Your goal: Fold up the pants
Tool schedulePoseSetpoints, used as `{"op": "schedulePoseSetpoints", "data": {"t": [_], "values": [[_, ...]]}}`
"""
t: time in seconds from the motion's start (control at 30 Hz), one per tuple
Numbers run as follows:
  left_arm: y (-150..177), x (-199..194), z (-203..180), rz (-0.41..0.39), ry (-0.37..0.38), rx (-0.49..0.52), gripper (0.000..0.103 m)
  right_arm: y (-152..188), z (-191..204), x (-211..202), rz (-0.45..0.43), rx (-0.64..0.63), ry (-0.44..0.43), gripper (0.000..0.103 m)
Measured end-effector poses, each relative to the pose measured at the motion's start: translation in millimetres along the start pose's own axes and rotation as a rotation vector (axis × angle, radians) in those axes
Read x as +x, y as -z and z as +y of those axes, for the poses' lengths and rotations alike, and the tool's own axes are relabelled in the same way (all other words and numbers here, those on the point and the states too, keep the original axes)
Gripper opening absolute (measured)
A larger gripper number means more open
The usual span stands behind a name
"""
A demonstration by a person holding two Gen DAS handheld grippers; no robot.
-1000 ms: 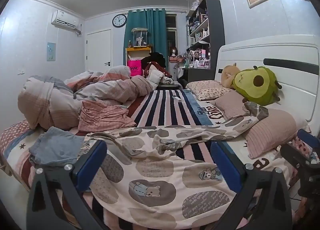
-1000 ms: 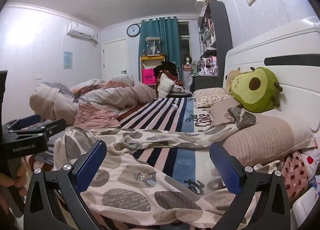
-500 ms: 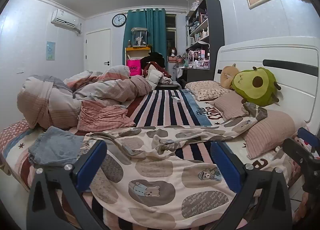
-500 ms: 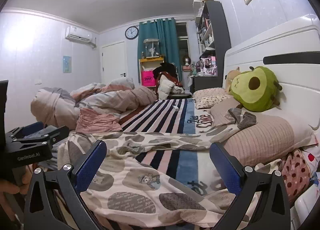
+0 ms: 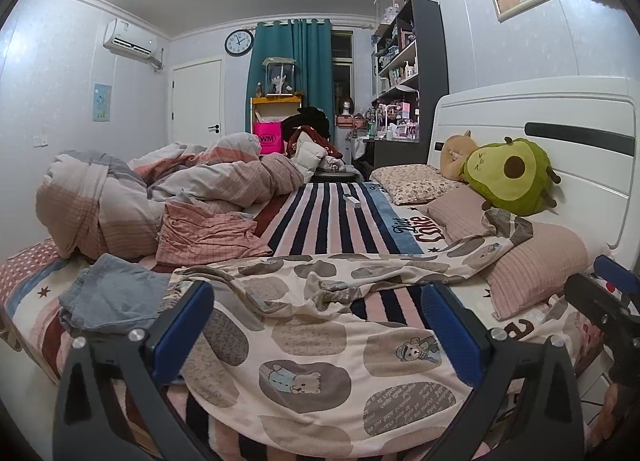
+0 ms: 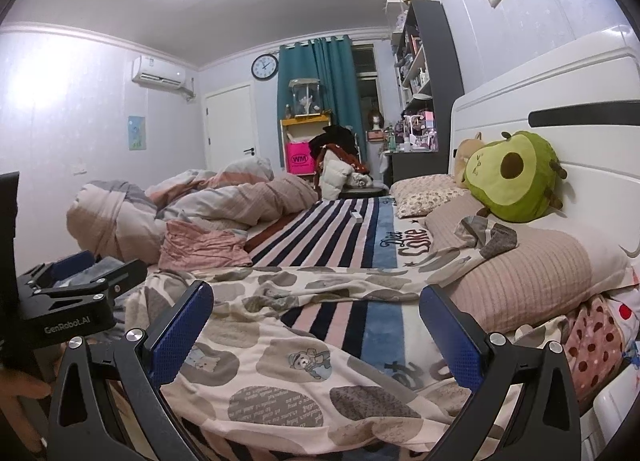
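Cream pants (image 5: 312, 345) printed with grey patches and cartoon bears lie spread and rumpled across the near end of the striped bed; one leg runs right onto a pink pillow (image 5: 536, 265). They also show in the right wrist view (image 6: 288, 365). My left gripper (image 5: 320, 325) is open and empty, held just in front of the pants at the bed's near edge. My right gripper (image 6: 316, 329) is open and empty, over the pants' near right part. The left gripper's body (image 6: 68, 301) shows at the left of the right wrist view.
A folded blue garment (image 5: 112, 297) lies left of the pants. A pink checked cloth (image 5: 208, 237) and a bunched duvet (image 5: 160, 189) fill the left of the bed. An avocado plush (image 5: 508, 175) and pillows line the white headboard (image 5: 560, 121).
Both grippers have drawn back and lifted slightly from the bed; both stay open. The pants have not moved.
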State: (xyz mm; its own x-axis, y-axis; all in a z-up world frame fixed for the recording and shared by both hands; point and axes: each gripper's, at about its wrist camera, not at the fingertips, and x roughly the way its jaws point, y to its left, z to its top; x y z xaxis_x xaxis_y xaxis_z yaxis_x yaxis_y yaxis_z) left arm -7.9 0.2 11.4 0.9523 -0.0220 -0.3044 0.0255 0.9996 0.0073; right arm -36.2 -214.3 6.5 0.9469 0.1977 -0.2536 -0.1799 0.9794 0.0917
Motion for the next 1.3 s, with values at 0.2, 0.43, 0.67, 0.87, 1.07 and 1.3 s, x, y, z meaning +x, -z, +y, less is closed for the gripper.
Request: {"op": "schedulePoseSetpoints", "data": {"t": [0.2,0.43,0.67,0.87,1.07,1.3], "values": [[0.0,-2.7,0.5,-0.007,0.005,-0.005,0.102,1.7,0.1,4.0,0.009,-0.009,0.020,0.103],[3.9,-8.8,1.8,-0.002,0.008,-0.010,0.102,5.3,-3.6,8.4,0.028,0.005,0.031,0.103],[7.7,-6.6,2.8,0.007,0.015,-0.015,0.102,10.6,-5.2,12.2,0.055,-0.023,0.072,0.103],[9.5,-6.2,2.7,0.009,0.014,-0.017,0.102,12.1,-11.8,8.8,0.043,0.000,0.062,0.103],[13.8,-1.3,2.5,0.012,0.020,-0.017,0.102,11.6,-12.6,8.4,0.044,0.000,0.063,0.103],[13.1,-0.7,3.1,0.016,0.022,-0.021,0.102,11.4,-11.9,7.8,0.045,0.003,0.063,0.103]]}}
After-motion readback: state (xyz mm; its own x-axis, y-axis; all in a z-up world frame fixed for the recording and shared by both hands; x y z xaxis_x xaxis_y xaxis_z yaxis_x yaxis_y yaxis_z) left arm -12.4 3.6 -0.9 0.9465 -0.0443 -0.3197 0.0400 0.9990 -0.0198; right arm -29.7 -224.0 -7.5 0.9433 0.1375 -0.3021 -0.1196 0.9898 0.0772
